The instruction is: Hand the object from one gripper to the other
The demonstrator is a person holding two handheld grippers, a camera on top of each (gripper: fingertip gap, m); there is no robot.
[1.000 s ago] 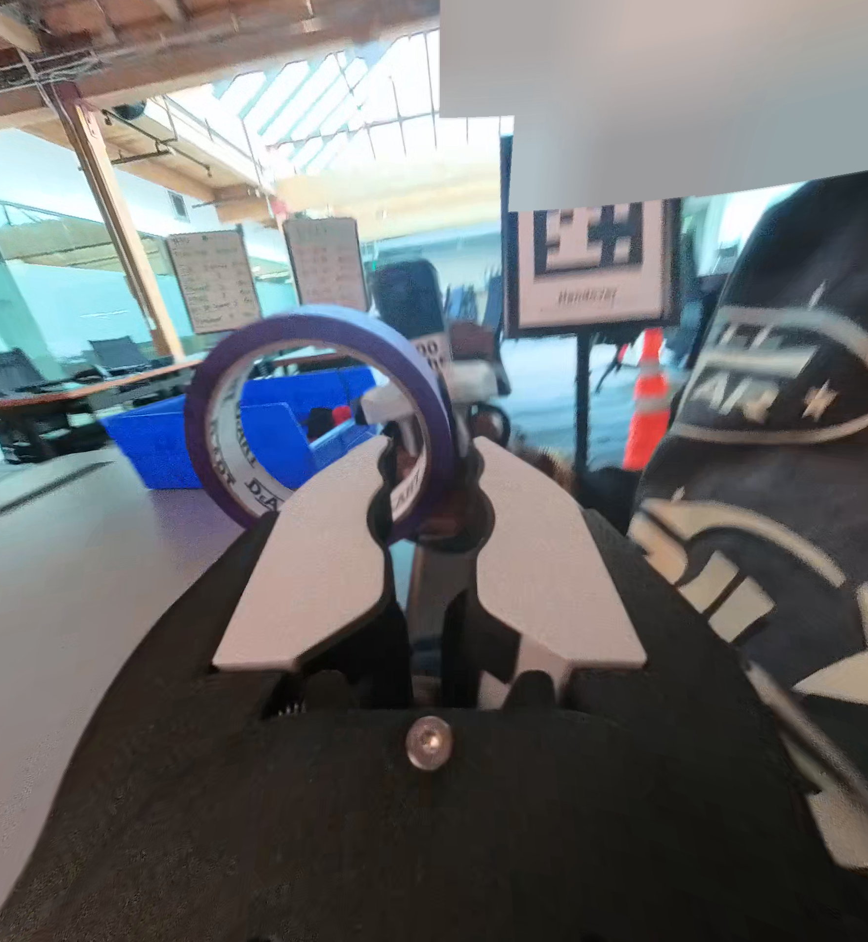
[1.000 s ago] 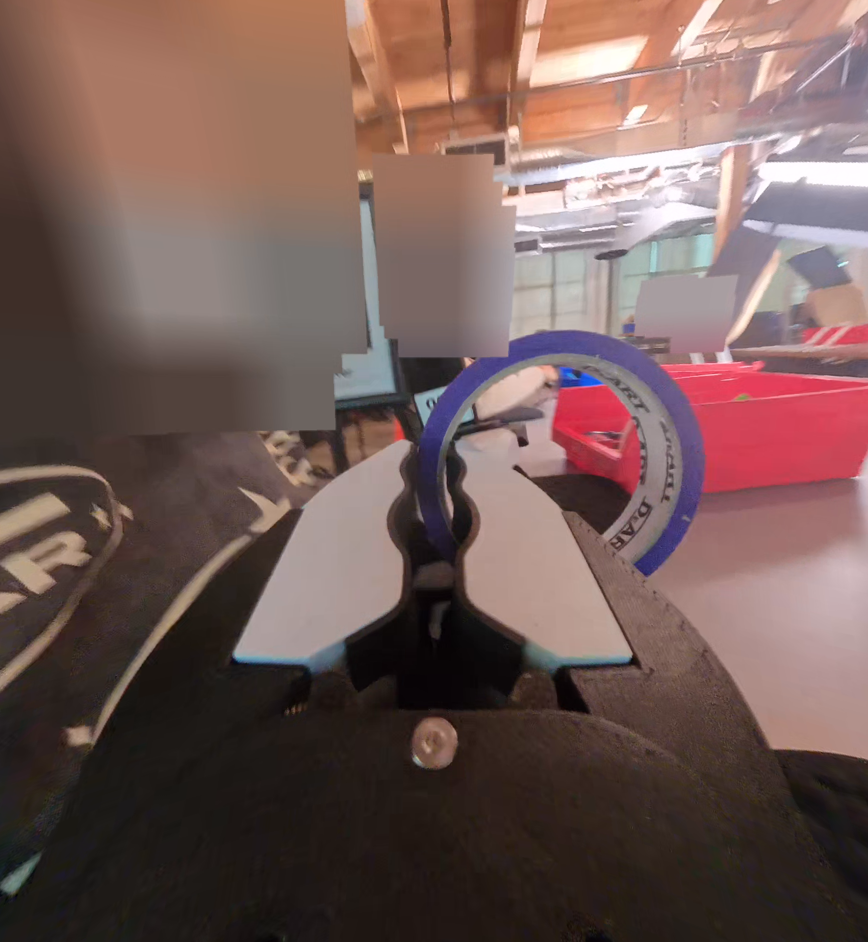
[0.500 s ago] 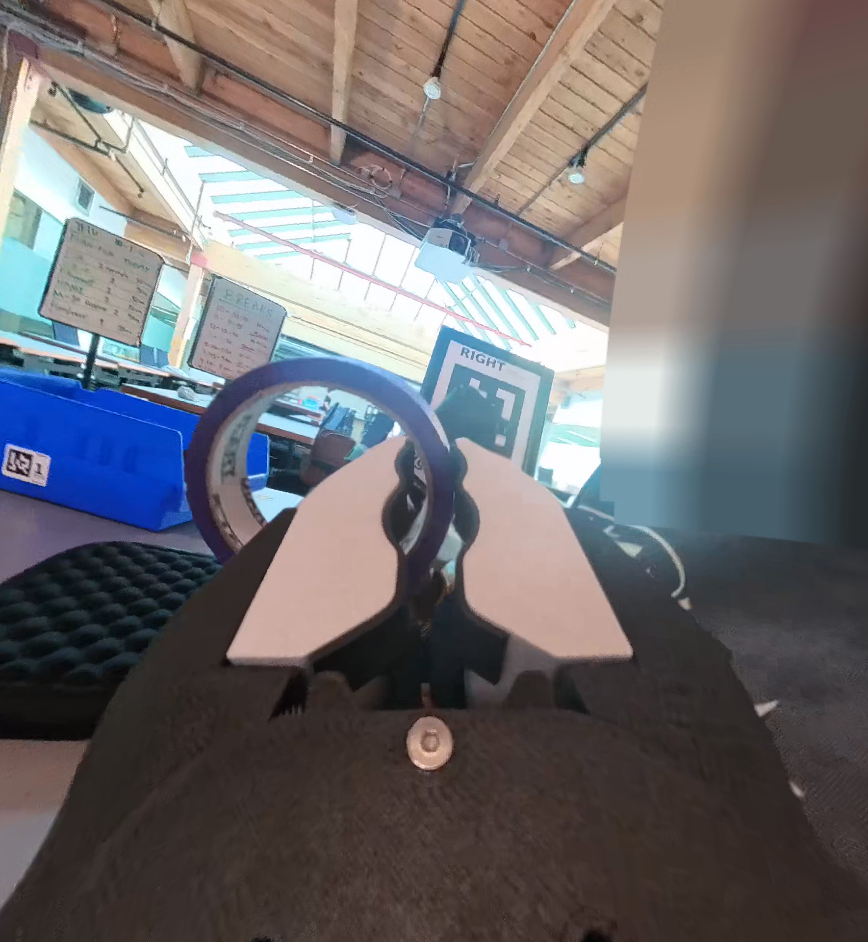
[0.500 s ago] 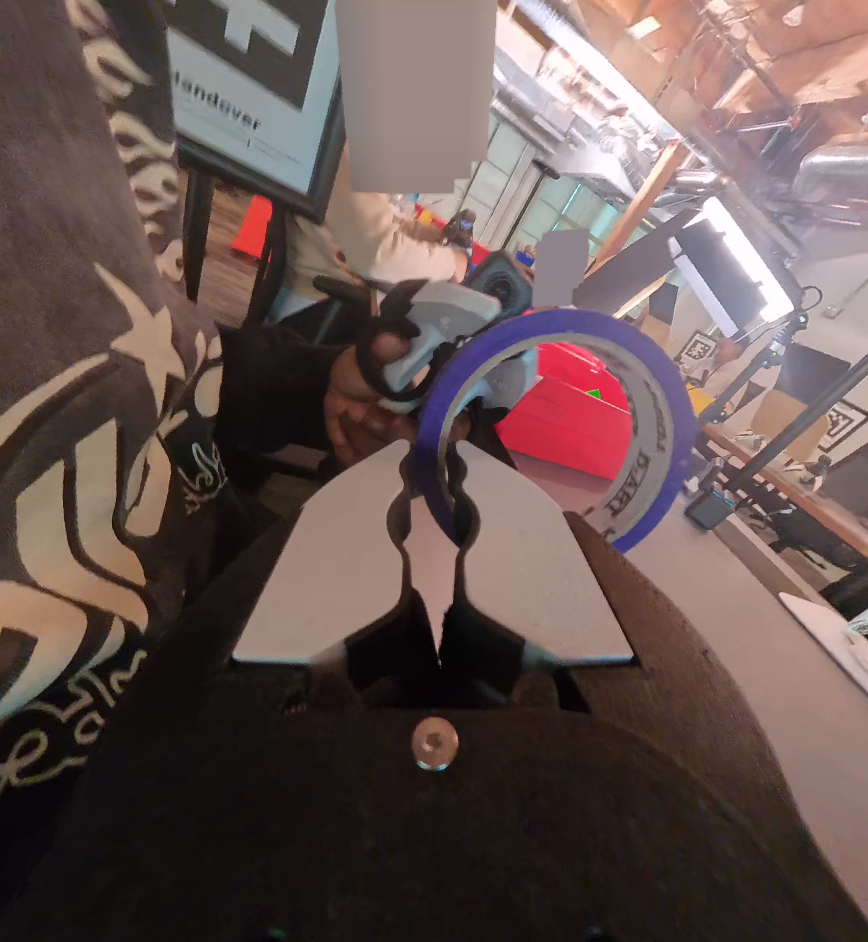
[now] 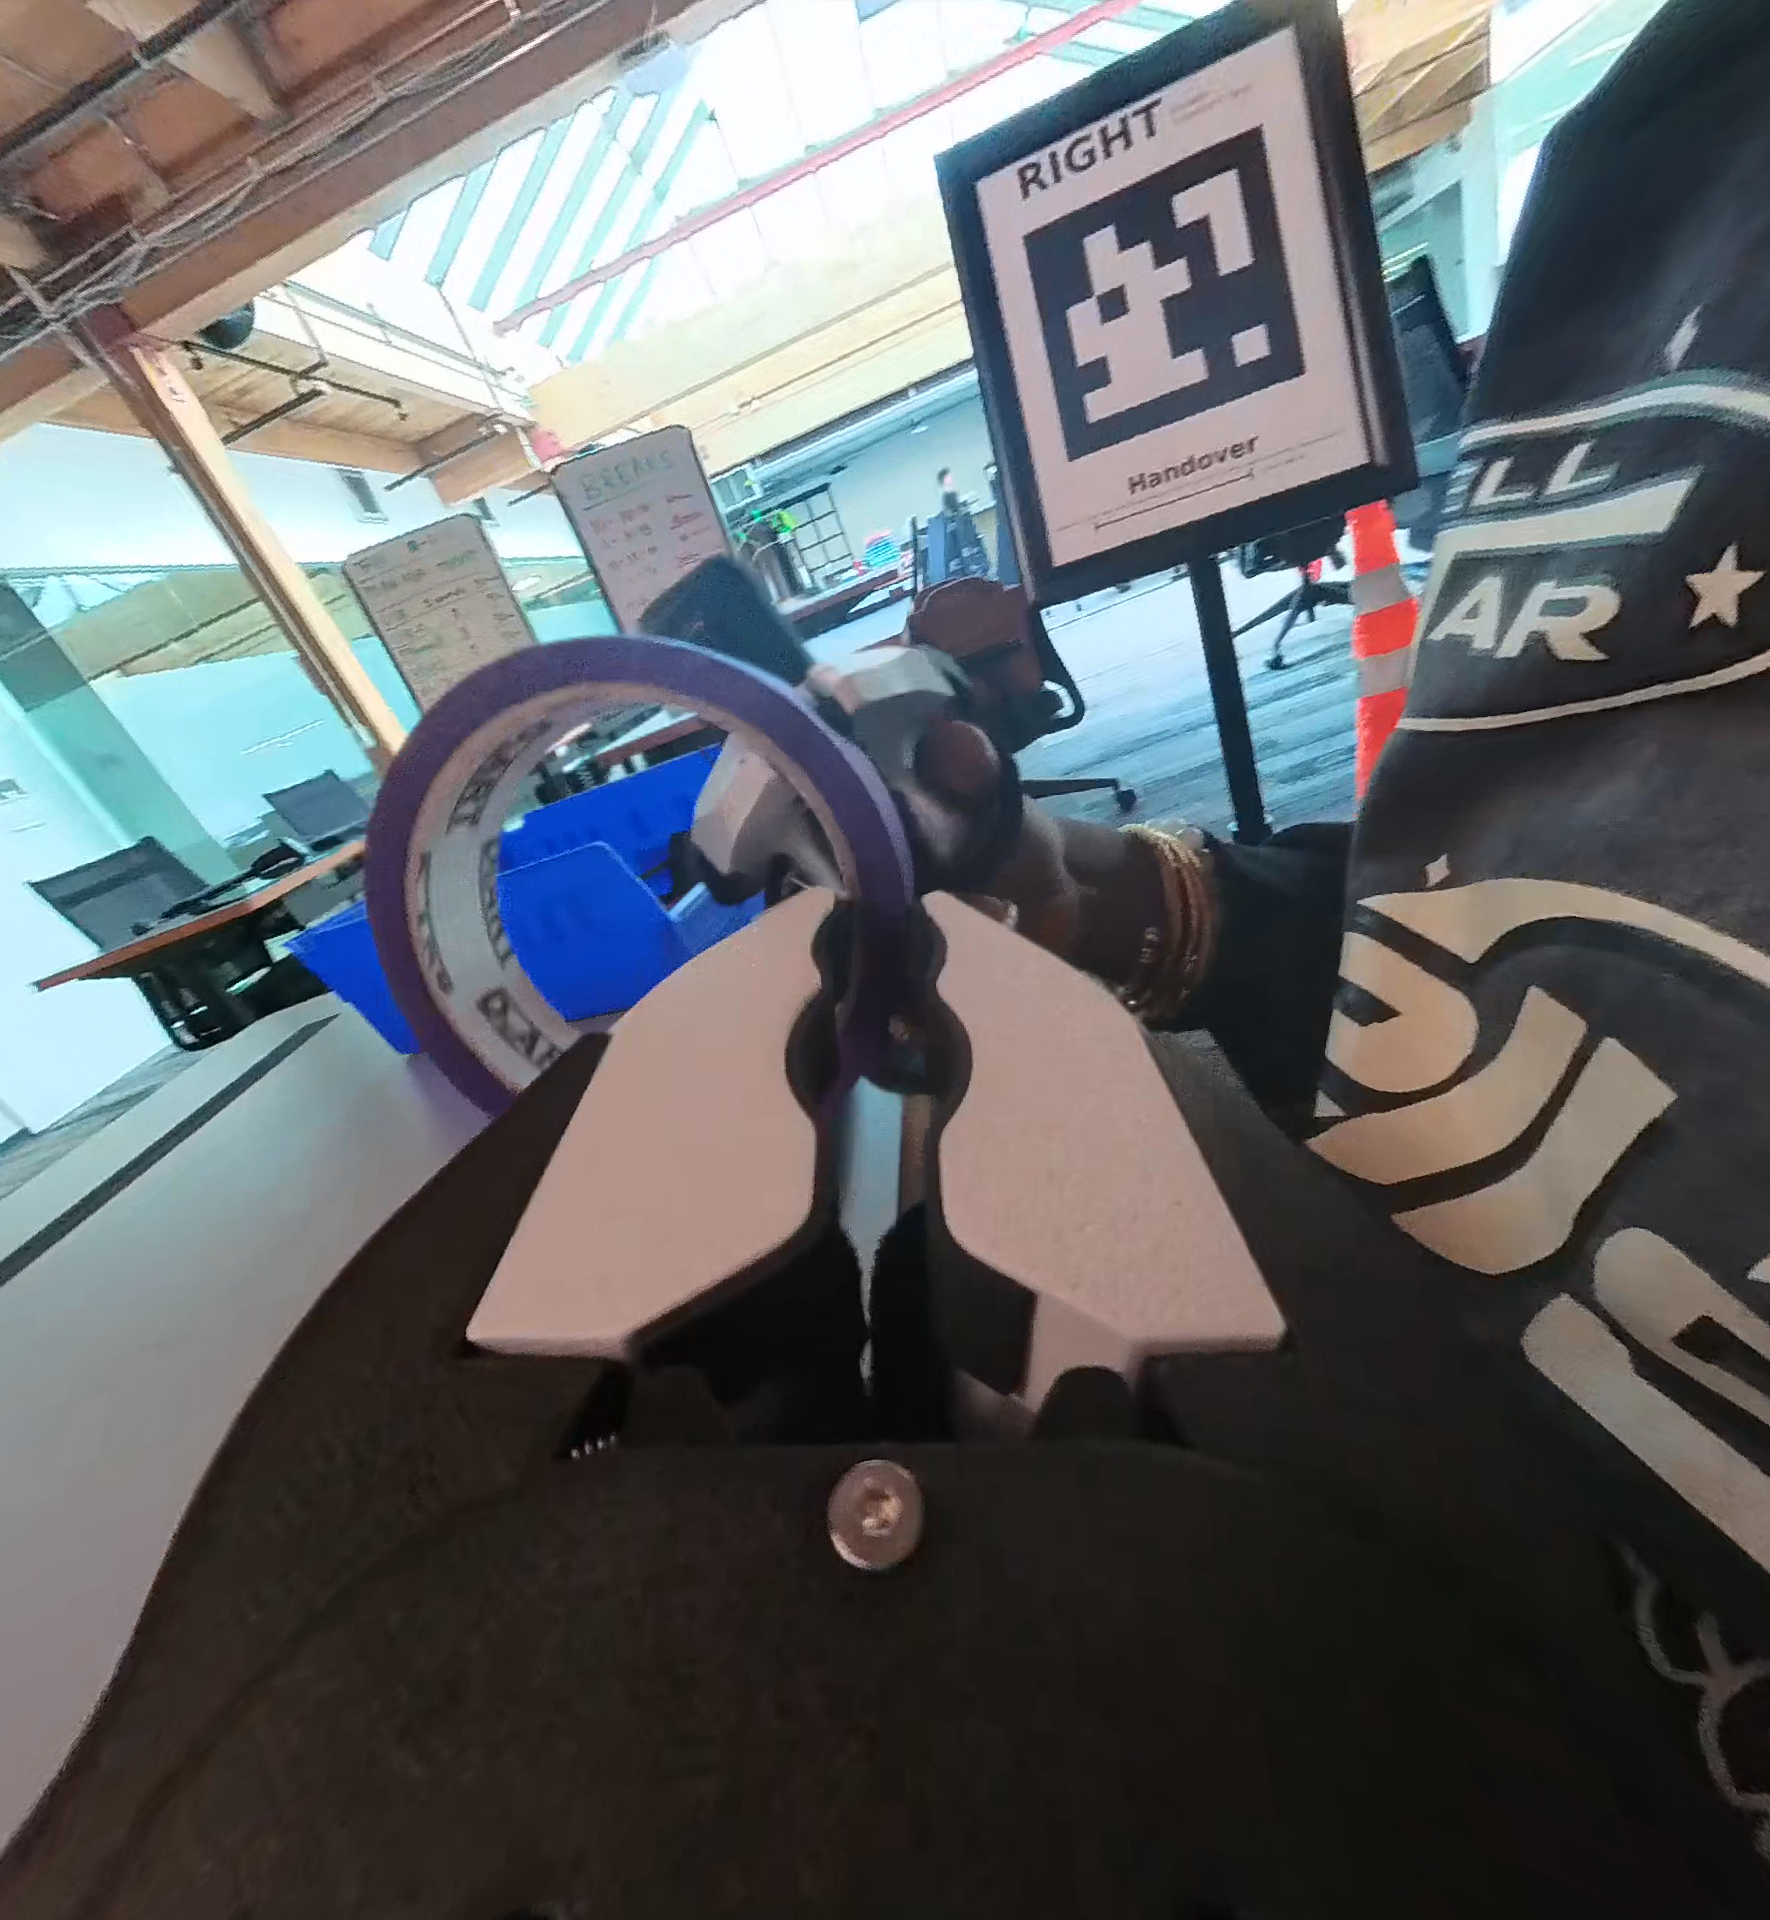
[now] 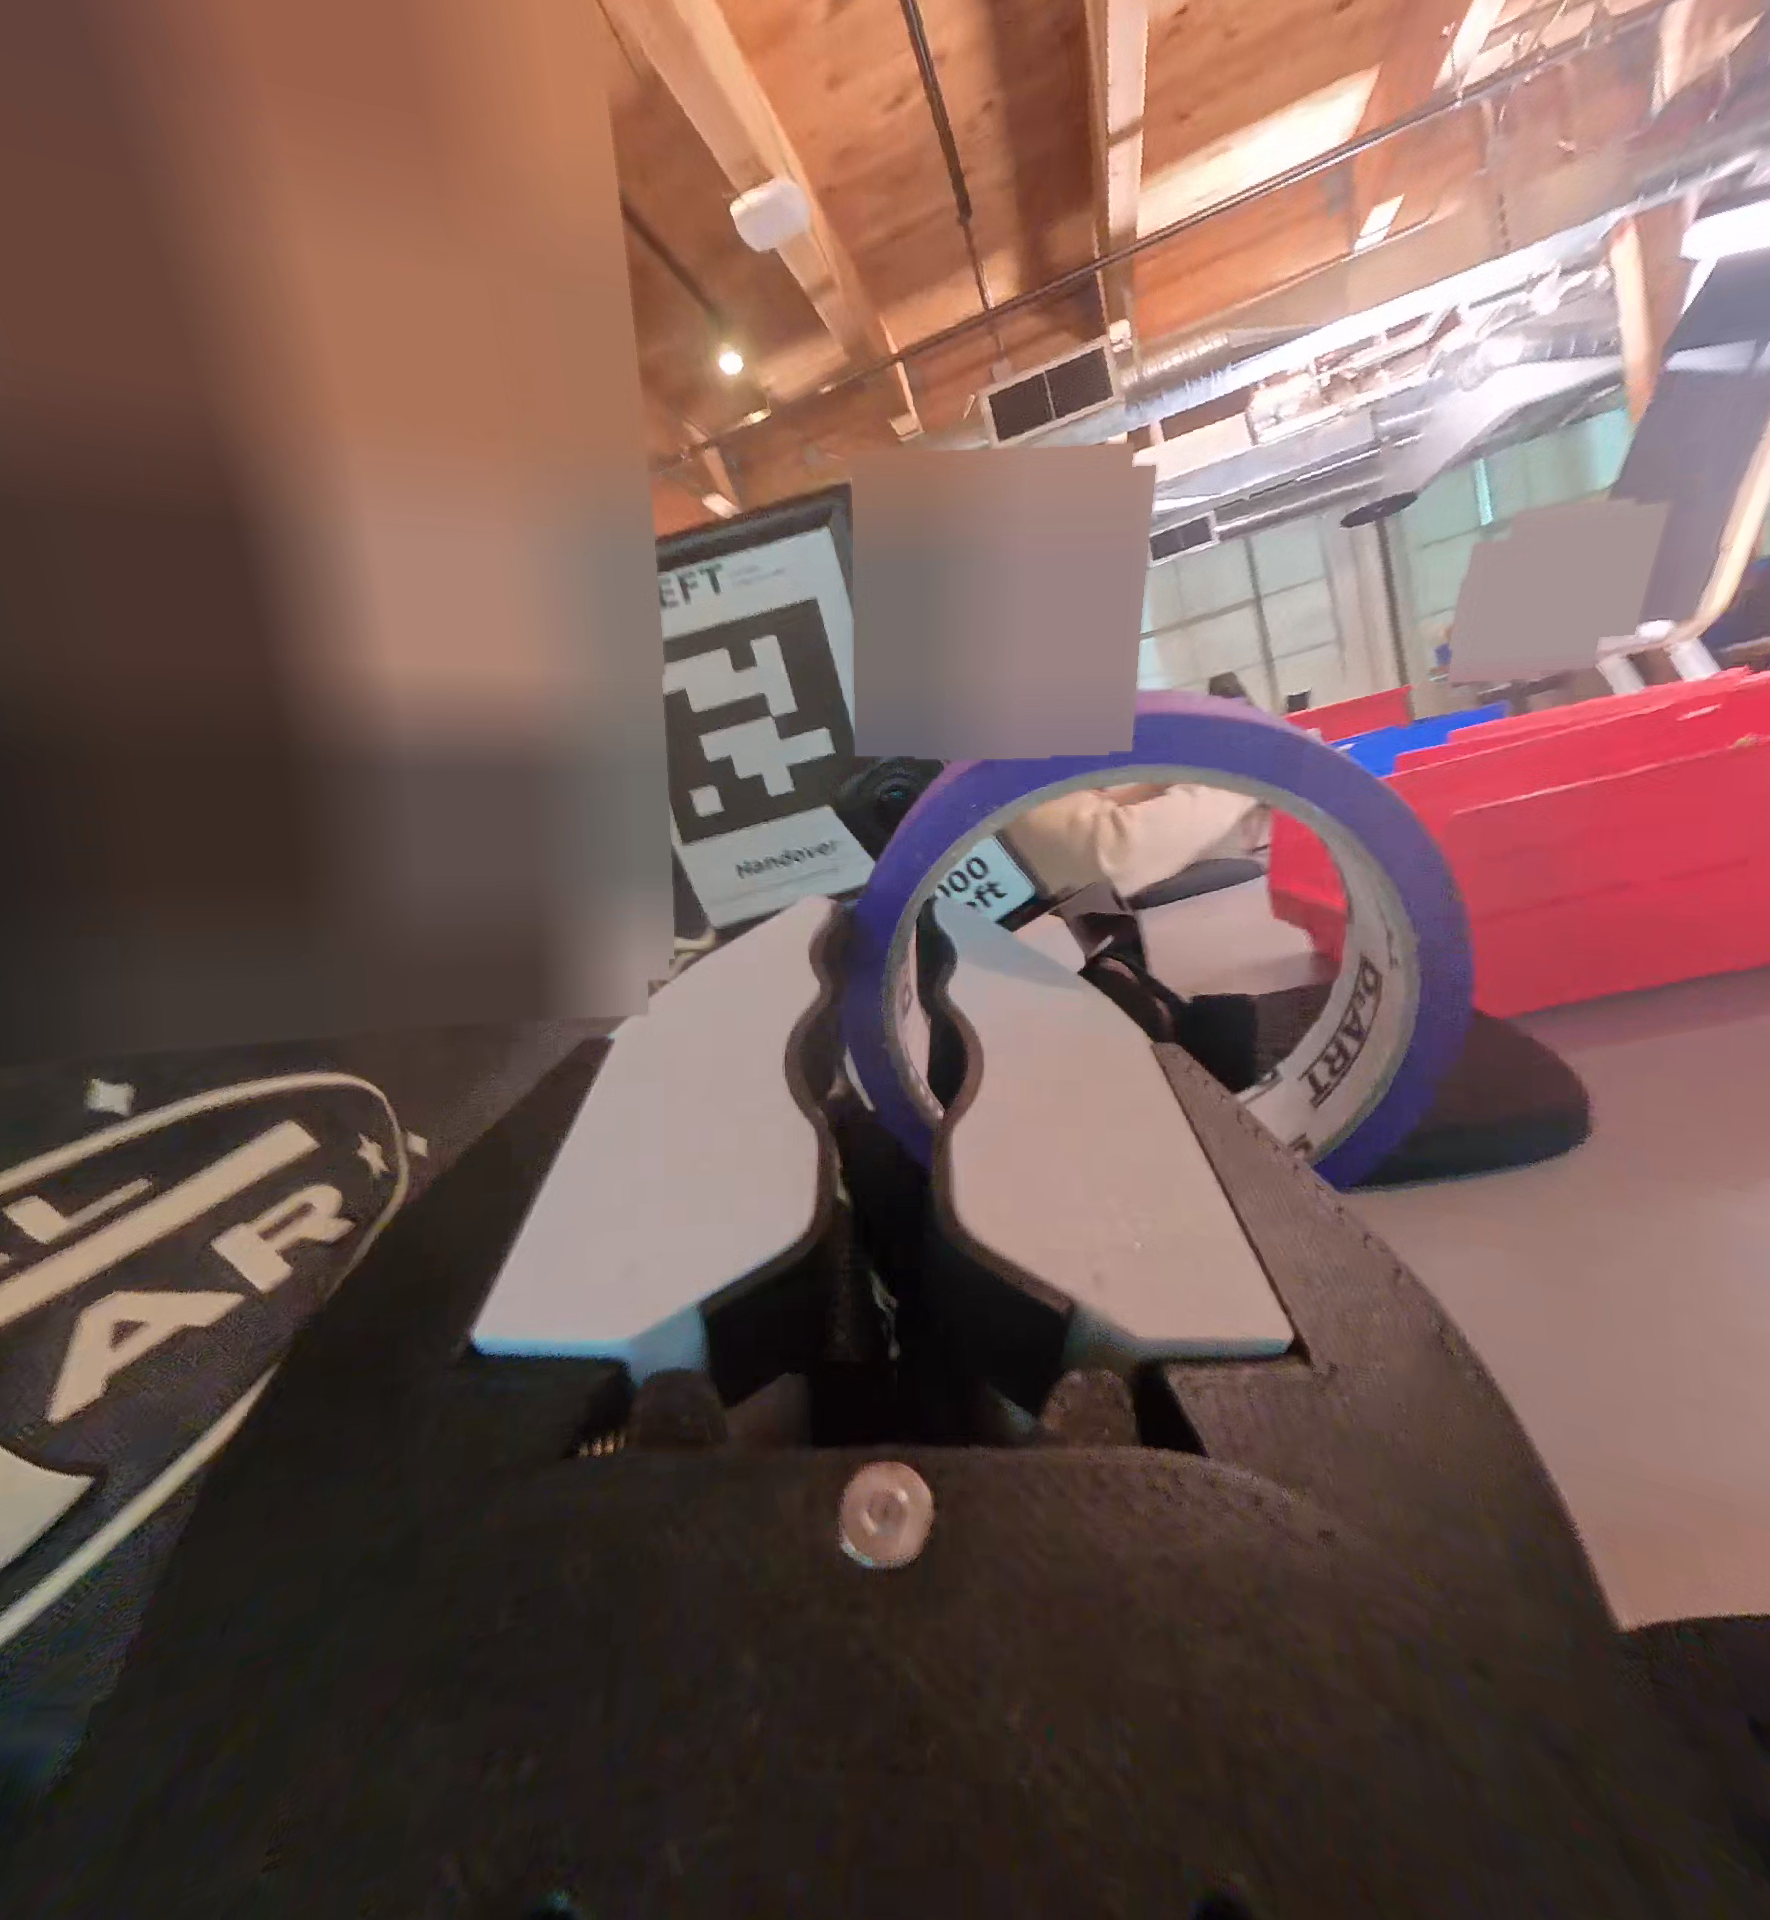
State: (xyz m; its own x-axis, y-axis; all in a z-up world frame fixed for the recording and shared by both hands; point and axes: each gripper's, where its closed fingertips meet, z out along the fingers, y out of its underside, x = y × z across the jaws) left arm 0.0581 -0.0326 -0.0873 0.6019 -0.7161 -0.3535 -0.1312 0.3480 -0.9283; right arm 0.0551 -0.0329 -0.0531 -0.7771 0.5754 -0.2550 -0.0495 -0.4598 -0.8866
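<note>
The left gripper (image 5: pixel 873 940) has its two grey fingers closed on the wall of the roll of purple tape (image 5: pixel 507 831), gripping the right side of the ring, so the rest of the roll stands out to the left of the fingers with its hole open to the camera. The roll is held in the air above the grey table (image 5: pixel 133 1299), not touching it. In the right wrist view, the right gripper (image 6: pixel 876 951) also has its fingers pressed on the same roll (image 6: pixel 1400 862), at the left side of the ring: one finger is outside the ring and the other finger (image 6: pixel 1057 1122) is inside it. So both grippers are clamped on the tape at the same moment. Behind the roll in the left view I see the body of the other gripper and the hand (image 5: pixel 964 769) that holds it, with gold bracelets (image 5: pixel 1172 935) on the wrist. A blue bin (image 5: pixel 590 914) stands on the table at its far edge, and a marker sign on a black stand (image 5: pixel 1172 301) is behind it, next to an orange cone (image 5: pixel 1380 644). In the right view, red bins (image 6: pixel 1639 831) are on the far right side of the table, and a dark pad (image 6: pixel 1504 1101) lies under the roll. A dark printed garment (image 5: pixel 1639 727) fills the right side of the left view.
</note>
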